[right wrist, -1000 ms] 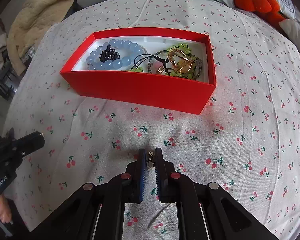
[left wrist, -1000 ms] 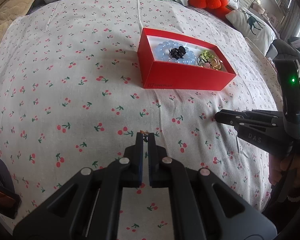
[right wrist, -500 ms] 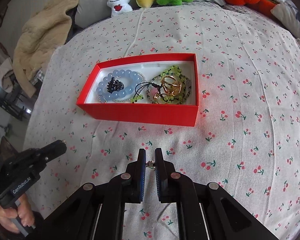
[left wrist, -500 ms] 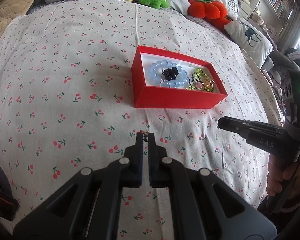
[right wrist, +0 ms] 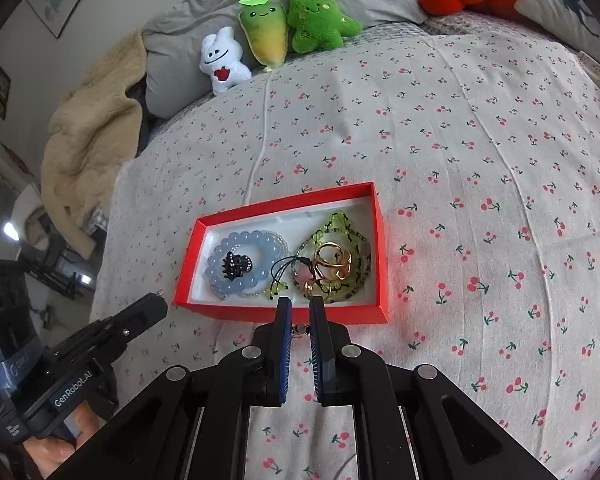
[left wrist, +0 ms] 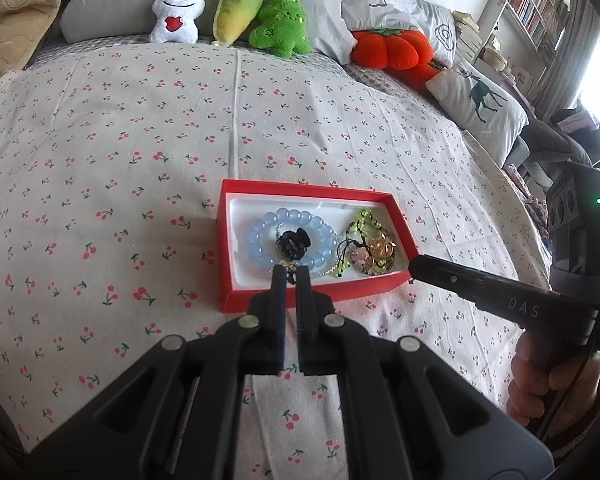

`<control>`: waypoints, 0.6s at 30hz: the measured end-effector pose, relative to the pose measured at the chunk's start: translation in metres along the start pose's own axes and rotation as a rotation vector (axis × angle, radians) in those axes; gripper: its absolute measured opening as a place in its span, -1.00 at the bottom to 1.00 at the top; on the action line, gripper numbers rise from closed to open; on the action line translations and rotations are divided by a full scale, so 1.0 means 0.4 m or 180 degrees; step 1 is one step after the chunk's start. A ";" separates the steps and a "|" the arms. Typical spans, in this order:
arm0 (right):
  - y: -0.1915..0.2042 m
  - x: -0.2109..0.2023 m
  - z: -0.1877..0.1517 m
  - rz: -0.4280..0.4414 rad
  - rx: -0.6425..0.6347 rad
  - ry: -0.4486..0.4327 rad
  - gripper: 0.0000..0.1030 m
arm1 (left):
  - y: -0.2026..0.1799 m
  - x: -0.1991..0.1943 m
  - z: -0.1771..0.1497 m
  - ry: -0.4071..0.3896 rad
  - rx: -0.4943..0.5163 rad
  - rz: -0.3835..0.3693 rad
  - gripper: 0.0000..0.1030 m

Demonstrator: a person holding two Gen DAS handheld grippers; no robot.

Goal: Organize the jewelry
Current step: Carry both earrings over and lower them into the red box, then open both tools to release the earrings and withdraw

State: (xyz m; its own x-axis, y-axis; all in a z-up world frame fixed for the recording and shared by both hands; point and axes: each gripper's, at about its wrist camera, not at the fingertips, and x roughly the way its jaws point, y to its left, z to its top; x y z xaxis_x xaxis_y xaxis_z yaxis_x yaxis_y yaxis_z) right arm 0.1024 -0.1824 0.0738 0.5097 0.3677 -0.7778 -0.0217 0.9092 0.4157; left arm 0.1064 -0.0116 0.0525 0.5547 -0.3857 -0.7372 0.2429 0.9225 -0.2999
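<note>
We pinch tiny metal trinkets in both nearly closed grippers, left (left wrist: 290, 274) and right (right wrist: 300, 307), near the glossy red rectangular box (right wrist: 284, 314) of smooth beads.

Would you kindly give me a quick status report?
Both hand-held grippers, left and right, nearly shut, each pinching a tiny piece. Red box holds bracelets, clip, rings. Nothing in the way.

We have lifted both grippers higher above the bed than a second ago. The red box (left wrist: 312, 292) now looks smaller, and the left gripper (left wrist: 291, 270) tips overlap its near wall. The right gripper (right wrist: 300, 308) tips now reach the box's front edge.
</note>
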 end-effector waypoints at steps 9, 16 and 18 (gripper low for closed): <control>-0.009 0.023 0.045 0.0120 0.0057 -0.0261 -0.83 | 0.001 0.071 0.034 -0.0151 0.0080 0.0237 -0.90; -0.014 0.054 0.069 0.0078 0.0066 -0.0290 -0.82 | 0.010 0.119 0.049 -0.0149 0.0071 0.0418 -0.90; -0.014 0.068 0.072 0.0049 0.0061 -0.0266 -0.82 | 0.014 0.131 0.049 -0.0123 0.0051 0.0438 -0.90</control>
State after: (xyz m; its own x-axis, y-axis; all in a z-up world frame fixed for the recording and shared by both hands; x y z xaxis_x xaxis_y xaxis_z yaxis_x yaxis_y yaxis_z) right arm 0.1413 -0.1831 0.0638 0.5795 0.3634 -0.7295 -0.0139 0.8994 0.4369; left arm 0.1523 -0.0267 0.0241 0.6139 -0.2561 -0.7467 0.1749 0.9665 -0.1877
